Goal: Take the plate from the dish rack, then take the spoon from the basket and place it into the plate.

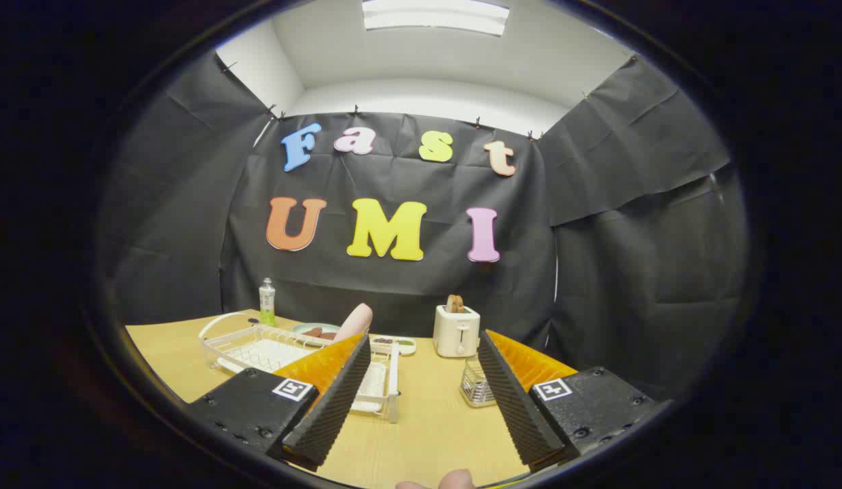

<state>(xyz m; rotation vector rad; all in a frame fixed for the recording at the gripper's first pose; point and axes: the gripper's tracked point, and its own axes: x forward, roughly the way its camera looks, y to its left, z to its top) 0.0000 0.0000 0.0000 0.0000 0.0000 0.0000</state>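
far left on the wooden table (pixel 421 421): white wire dish rack (pixel 258 346) with a small bottle (pixel 267 302) behind it. pink plate (pixel 355 322) standing upright in the rack, just beyond the left finger's tip. shallow dish (pixel 311 330) with dark pieces behind the rack, a small white tray (pixel 394 343) beside it. gripper (pixel 421 343) fingers spread wide apart, nothing between them but bare tabletop. further right, white toaster (pixel 456 330) with toast, then wire basket (pixel 477 387) partly hidden by the right finger; spoon not discernible.
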